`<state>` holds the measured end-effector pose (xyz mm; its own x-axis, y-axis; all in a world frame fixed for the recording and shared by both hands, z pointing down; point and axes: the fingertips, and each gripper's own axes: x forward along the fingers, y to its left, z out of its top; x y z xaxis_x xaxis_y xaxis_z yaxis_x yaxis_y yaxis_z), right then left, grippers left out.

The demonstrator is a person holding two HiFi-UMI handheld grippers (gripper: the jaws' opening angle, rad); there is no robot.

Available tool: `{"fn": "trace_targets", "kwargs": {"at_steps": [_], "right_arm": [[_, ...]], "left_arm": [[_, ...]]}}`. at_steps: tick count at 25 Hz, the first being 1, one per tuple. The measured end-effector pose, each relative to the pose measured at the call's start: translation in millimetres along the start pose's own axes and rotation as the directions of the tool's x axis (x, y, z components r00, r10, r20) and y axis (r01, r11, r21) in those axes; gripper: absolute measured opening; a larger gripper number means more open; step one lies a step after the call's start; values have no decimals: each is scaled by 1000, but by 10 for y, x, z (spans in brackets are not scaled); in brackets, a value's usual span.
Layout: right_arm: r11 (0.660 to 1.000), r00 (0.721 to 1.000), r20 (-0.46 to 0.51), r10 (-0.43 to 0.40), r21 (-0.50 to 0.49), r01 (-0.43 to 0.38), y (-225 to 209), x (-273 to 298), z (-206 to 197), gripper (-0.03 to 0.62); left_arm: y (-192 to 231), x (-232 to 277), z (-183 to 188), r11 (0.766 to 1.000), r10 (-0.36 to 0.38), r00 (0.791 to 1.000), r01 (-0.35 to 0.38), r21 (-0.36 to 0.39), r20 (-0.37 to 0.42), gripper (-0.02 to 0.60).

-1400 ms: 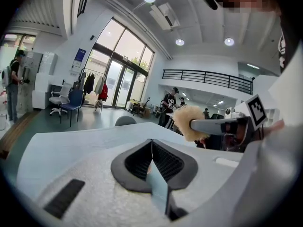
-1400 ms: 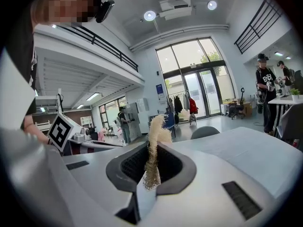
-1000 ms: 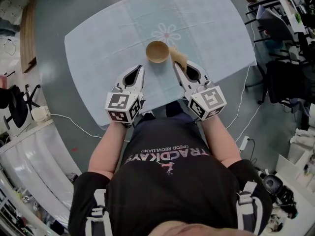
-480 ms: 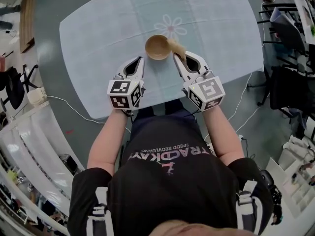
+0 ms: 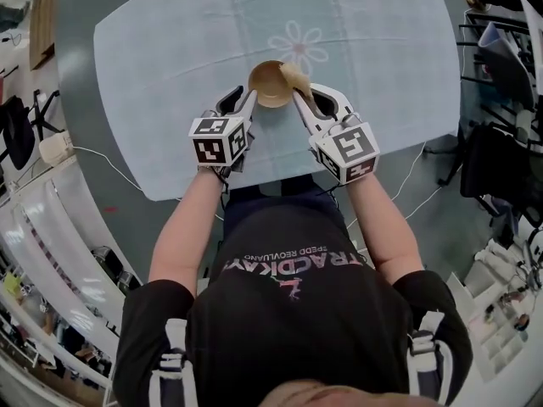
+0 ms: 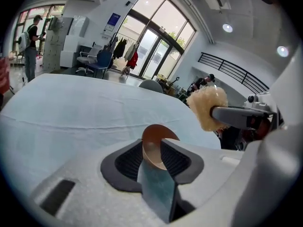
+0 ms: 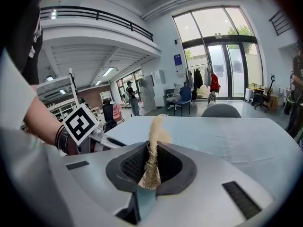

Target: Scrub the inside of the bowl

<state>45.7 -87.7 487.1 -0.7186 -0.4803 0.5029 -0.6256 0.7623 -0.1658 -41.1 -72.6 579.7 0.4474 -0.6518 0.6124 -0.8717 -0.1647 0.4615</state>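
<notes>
Now, the cloth-covered table [image 5: 170,58] fills the head view, with the task area at 12 o'clock from the operator. Both grippers have advanced from their positions half a second earlier and now flank the bowl.

The left gripper [image 5: 247,101] has reached the bowl's 8 o'clock side. Its jaws are opening, and the near wall of the bowl stands between them, with no firm clamp evident yet. The right gripper [image 5: 299,100] sits at 4 o'clock, clenched on the fibrous scrubber.

The wooden bowl [image 5: 270,83] remains on the cloth, just short of the flower motif [image 5: 299,46] at 1 o'clock. The scrubber [image 5: 293,76] now overlaps the rim at 2 o'clock.

Assessment: the bracing step is in hand, and scrubbing has not begun. The left jaws need to close on the wall before the scrubber enters.
</notes>
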Motion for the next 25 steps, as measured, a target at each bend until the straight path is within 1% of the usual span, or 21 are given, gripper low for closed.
{"fn": "trace_targets", "kwargs": {"at_steps": [6,11,14,16,17,20,22,23,24,25], "right_arm": [[999,999,-40,35,-12,-35,-74,150,-63,32],[999,997,-68,45,-19,-47,-128,253,-114,32],[998,995,-91,47,-30,-50,-166,309,-164,32],[998,993,-104,49,-36,-53,-183,340,-187,32],[998,993,-110,50,-39,-54,-188,353,-192,32],[997,990,-129,53,-53,-60,-181,386,-196,32],[994,987,-149,53,-88,-67,-157,414,-208,32],[989,985,-167,48,-128,-70,-143,433,-226,32],[979,981,-190,37,-191,-74,-128,455,-251,32],[957,976,-218,19,-278,-81,-110,480,-283,32]], "left_arm": [[125,225,-63,999,33,999,-35,-35,-36,126],[226,380,-128,996,36,997,-42,-81,-67,124],[261,462,-166,995,38,996,-46,-93,-85,101],[262,497,-169,994,41,995,-50,-97,-88,44],[253,509,-164,994,42,995,-50,-96,-87,32],[216,523,-139,995,44,995,-51,-84,-84,31],[194,510,-121,996,47,996,-53,-76,-81,29],[185,503,-111,996,48,996,-53,-69,-78,29],[174,496,-101,997,47,996,-52,-58,-76,29],[160,491,-90,998,46,996,-50,-43,-74,29]]}}
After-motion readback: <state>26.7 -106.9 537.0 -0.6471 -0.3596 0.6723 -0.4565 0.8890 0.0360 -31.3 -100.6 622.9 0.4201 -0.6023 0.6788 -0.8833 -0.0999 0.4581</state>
